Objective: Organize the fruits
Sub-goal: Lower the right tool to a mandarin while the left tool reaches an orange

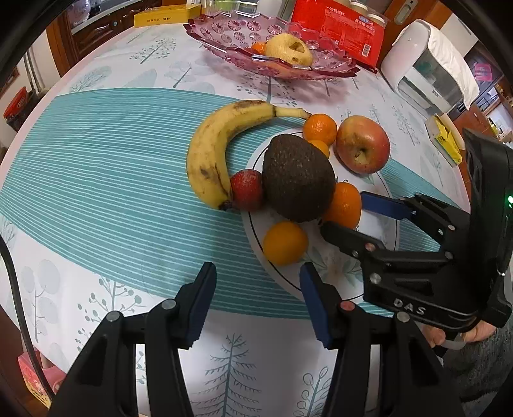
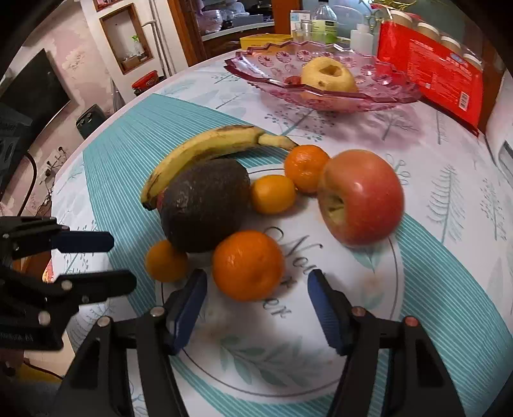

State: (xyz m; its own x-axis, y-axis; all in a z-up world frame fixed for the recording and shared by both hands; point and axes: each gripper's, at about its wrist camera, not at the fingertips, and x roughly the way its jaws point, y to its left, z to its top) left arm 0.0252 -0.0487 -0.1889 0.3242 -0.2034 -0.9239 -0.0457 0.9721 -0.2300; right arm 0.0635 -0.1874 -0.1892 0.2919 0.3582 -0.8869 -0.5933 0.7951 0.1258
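Blue-padded, our left claw (image 1: 256, 301) and right claw (image 2: 256, 308) hang half-open and empty near the oranges (image 2: 248, 264), because the far pink bowl (image 2: 256, 69) awaits the desk's loose fruit.

Red printed package (image 1: 341, 30) is leaning at top right of the left wrist view, behind the table (image 1: 96, 199). White appliance (image 1: 426, 70) is sitting right of it; yellow box (image 1: 166, 15) is lying top left.

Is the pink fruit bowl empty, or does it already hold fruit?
Not empty. The pink bowl holds a yellow apple and a small orange; the other fruit lies on the table.
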